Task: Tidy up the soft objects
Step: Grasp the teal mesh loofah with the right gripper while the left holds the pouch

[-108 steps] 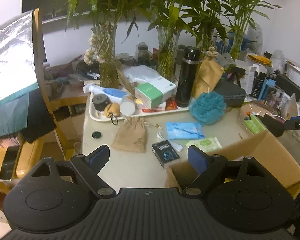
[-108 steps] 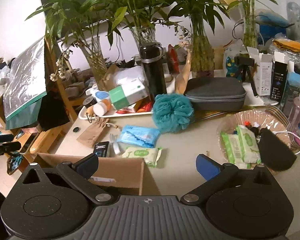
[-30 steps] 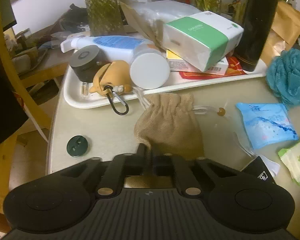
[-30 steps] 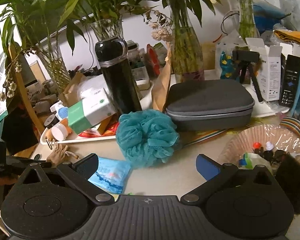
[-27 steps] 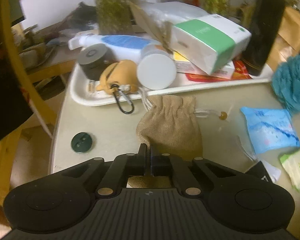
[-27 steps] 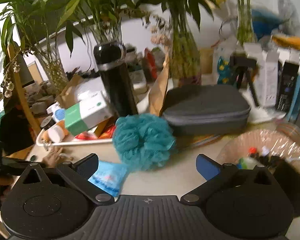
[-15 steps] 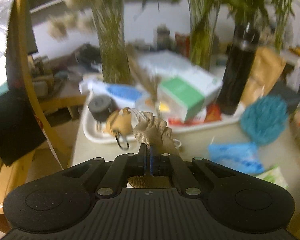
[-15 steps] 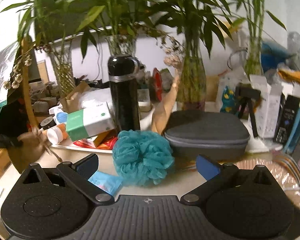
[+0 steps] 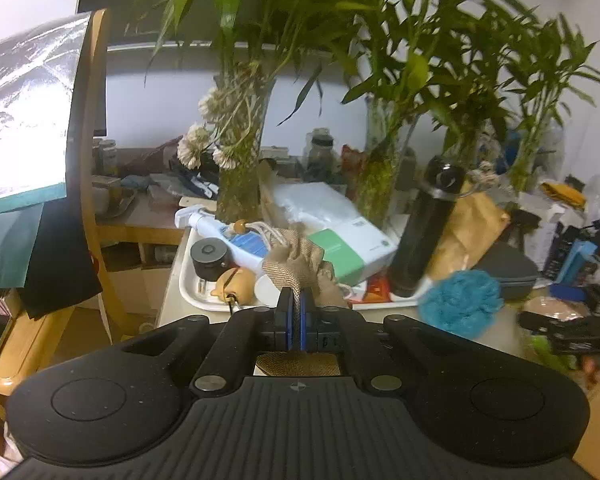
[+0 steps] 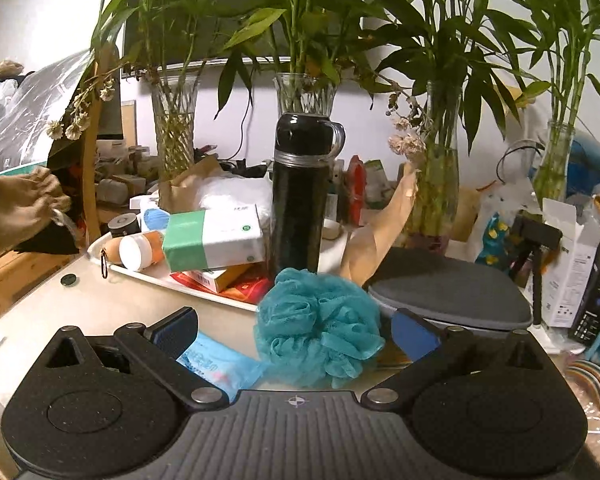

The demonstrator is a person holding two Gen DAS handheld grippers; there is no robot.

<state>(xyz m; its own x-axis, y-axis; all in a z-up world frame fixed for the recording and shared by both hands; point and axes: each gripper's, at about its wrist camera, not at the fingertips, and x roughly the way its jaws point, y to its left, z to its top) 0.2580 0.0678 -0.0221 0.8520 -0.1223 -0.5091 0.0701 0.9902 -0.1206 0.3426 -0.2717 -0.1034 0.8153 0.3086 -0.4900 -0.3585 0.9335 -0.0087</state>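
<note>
Worktop (image 10: 100,312) cluttered, you hold tool in each hand. Teal bath pouf (image 10: 320,332) sits on it just ahead of your right tool (image 10: 296,334), centred between wide-spread jaws (right hand clearly nearer). Burlap pouch (image 9: 300,264) hangs pinched in your left tool (image 9: 296,320), jaws clamped on cloth, clear above white tray (image 9: 188,292).

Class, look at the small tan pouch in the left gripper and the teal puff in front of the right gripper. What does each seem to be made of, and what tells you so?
Tan pouch: probably coarse burlap or linen, matte; a visible weave, and it crumples where the left gripper pinches it. Teal puff: probably gathered plastic netting, slightly shiny; ruffled see-through mesh folds.
</note>
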